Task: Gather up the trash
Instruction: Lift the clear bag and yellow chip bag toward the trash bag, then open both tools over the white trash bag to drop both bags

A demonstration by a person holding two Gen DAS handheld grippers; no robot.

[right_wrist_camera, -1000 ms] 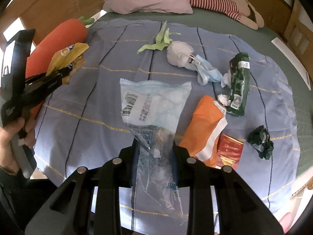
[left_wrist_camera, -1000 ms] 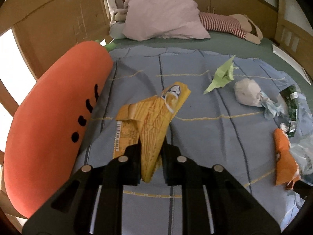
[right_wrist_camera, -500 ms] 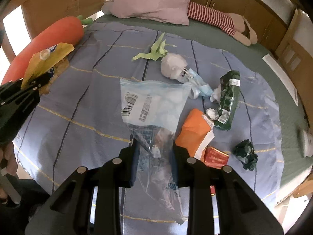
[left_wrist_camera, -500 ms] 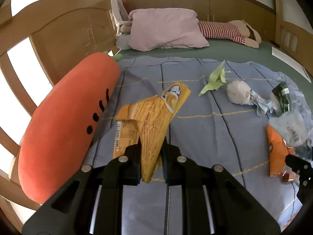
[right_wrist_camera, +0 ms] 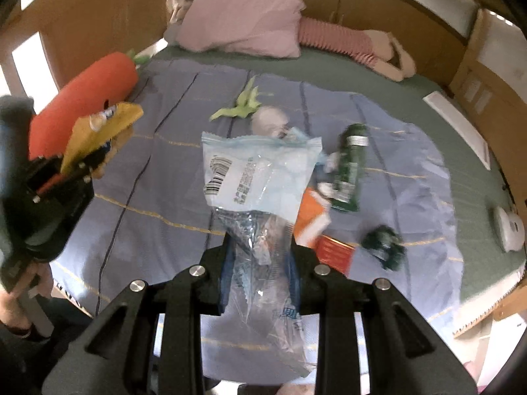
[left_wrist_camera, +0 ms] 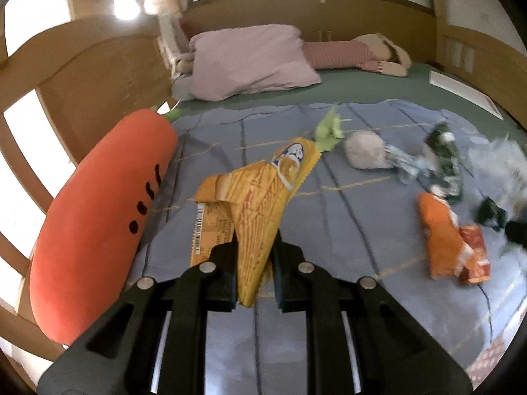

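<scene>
2 pieces of trash are in hand at once, so the step under way is carry-off after pickup, judged from both items hanging clear of the bed [right_wrist_camera: 411,171].

Far left: the carrot plush [left_wrist_camera: 98,217] lies along the bed edge and is not trash; leave it.

Left gripper [left_wrist_camera: 255,256]: jaws closed on the yellow snack wrapper [left_wrist_camera: 260,197], pinched near its lower corner. The wrapper stands up and forward from the jaws, with a flap carrying a barcode folded down on the left side.

Right gripper [right_wrist_camera: 260,260]: jaws closed on the clear plastic bag [right_wrist_camera: 257,177], gathered at its crumpled middle. The printed top half fans out above the jaws and the tail hangs below them.

Still on the blue blanket, left to right in the left wrist view: green folded paper [left_wrist_camera: 327,130], white crumpled ball [left_wrist_camera: 365,153], face mask [left_wrist_camera: 403,164], dark green packet [left_wrist_camera: 444,158], orange packet [left_wrist_camera: 441,233], red packet [left_wrist_camera: 474,250], small dark wad [left_wrist_camera: 490,212].

Next move, as a judgement: no bin or sack shows in either view, so a drop point must be located first. Both grips should be kept firm during transfer, since the thin film could slip. Release each item over the container, then return for the 7 remaining pieces
</scene>
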